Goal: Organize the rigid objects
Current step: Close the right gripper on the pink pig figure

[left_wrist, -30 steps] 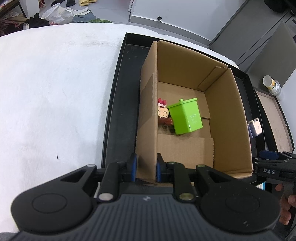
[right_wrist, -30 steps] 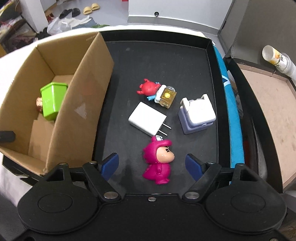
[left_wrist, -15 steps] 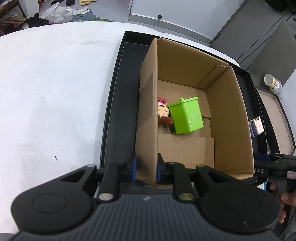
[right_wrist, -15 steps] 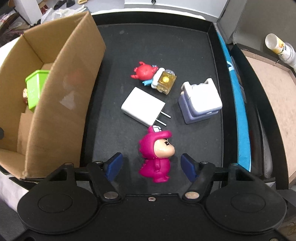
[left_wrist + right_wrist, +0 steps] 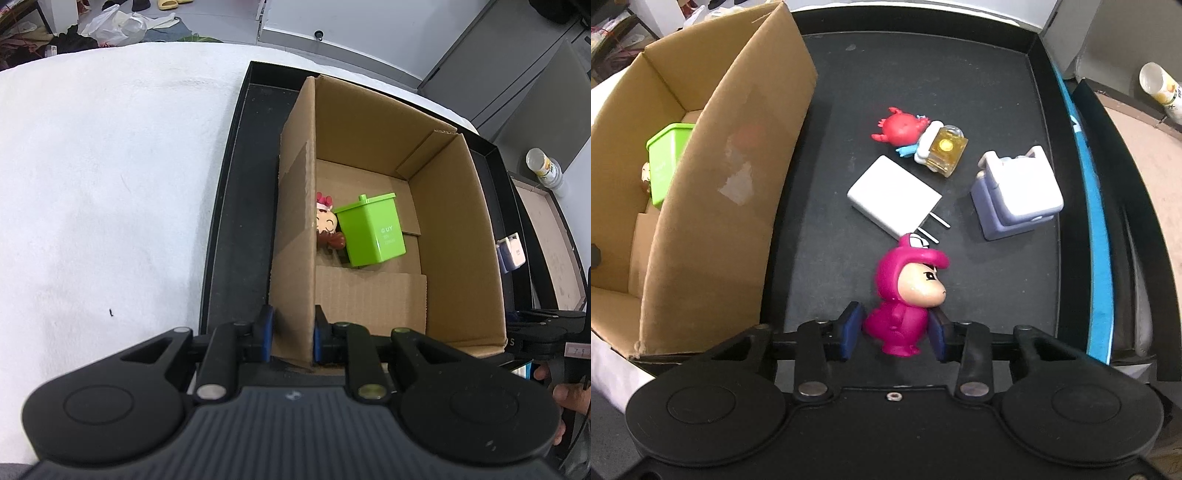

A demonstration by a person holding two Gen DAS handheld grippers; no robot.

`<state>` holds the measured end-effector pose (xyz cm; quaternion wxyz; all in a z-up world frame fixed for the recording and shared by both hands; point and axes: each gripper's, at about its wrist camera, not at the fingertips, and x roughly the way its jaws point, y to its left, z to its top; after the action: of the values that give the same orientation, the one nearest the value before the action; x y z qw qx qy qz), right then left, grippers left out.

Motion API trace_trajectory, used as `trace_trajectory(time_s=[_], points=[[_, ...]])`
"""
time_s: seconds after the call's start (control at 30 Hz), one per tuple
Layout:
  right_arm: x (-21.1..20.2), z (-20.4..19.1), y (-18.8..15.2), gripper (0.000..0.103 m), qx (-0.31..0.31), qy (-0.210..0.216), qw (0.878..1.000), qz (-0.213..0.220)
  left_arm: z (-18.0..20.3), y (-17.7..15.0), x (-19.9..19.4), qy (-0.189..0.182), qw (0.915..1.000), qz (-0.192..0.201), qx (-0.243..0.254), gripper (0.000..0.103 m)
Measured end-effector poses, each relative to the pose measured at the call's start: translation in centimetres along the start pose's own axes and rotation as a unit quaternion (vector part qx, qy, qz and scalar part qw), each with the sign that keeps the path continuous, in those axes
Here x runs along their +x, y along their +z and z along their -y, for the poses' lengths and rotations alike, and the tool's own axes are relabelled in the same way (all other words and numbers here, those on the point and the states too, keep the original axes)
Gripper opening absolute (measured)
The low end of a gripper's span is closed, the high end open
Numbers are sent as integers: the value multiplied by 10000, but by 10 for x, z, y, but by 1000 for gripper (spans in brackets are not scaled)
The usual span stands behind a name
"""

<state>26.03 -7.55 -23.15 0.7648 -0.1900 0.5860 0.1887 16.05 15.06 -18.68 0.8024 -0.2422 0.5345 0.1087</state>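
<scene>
The left gripper [image 5: 290, 334] is pointed steeply downward, and its blue pads are pressed against both faces of the brown cardboard box wall [image 5: 295, 236]. The right gripper [image 5: 894, 330] is also aimed steeply down; its jaws are closing, and the magenta plastic hooded figurine [image 5: 905, 301] is pinched between the blue pads.

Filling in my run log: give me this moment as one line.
left gripper: shut on box wall | right gripper: closing around pink figure | stage: grasp

Matt corrugated cardboard box [image 5: 454, 236], seemingly glossy plastic figurine [image 5: 905, 295]
</scene>
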Motion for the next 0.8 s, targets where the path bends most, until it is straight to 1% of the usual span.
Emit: trace_trajectory(time_s=[0.23, 0.53, 0.8], points=[[-18, 6, 4, 37, 97, 152, 9998, 131, 0, 0, 0, -1, 10000, -6, -15, 19], [-38, -2, 6, 37, -42, 50, 9996, 290, -3, -1, -1, -37, 10000, 1, -62, 19], [-64, -3, 16, 37, -39, -15, 9983, 588, -5, -1, -2, -72, 9999, 3, -84, 20]])
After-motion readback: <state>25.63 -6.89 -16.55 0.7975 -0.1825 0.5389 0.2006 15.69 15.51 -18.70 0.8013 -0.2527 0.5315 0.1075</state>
